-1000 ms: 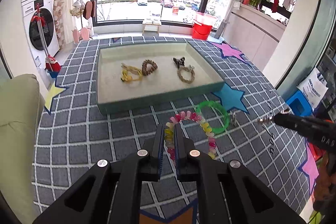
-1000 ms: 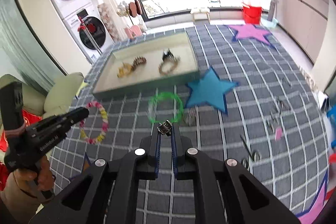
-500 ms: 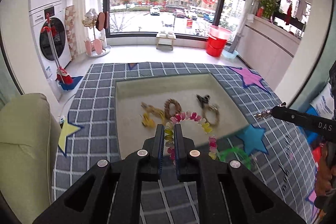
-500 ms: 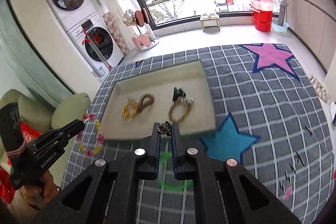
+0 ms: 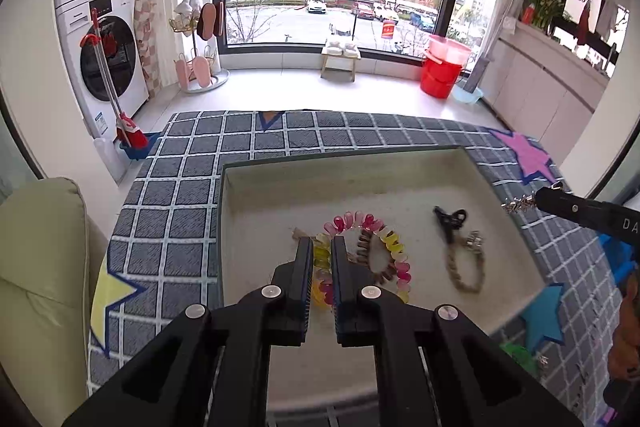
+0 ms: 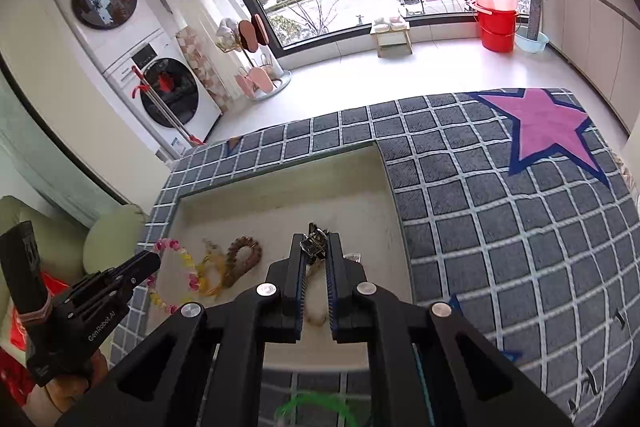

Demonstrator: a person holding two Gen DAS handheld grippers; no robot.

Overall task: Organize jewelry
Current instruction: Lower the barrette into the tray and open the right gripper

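Left gripper [image 5: 321,243]: black two-finger tool, jaws clamped on the pastel bead bracelet [image 5: 374,225] of pink, yellow and clear beads; the loop hangs from the tips above the tray.
Right gripper [image 6: 316,242]: jaws pressed together on a small silver metal clip [image 6: 313,241], held at the very tips over the tray's right half.
Tray [image 5: 256,187]: shallow rectangular tray with a pale beige floor and grey-green walls, lying on the grey checked rug [image 5: 192,179] with coloured stars.
In the tray: a brown beaded bracelet [image 6: 242,253], a yellow bracelet [image 6: 212,267] just beside it, a black claw clip [image 5: 450,219], and a braided tan cord bracelet [image 5: 464,267] with a silver charm.
Outside the tray: a translucent green ring bracelet [image 6: 316,405] on the rug, near the tray's front wall.
Person: a hand [image 6: 70,383] grips the left tool's handle.
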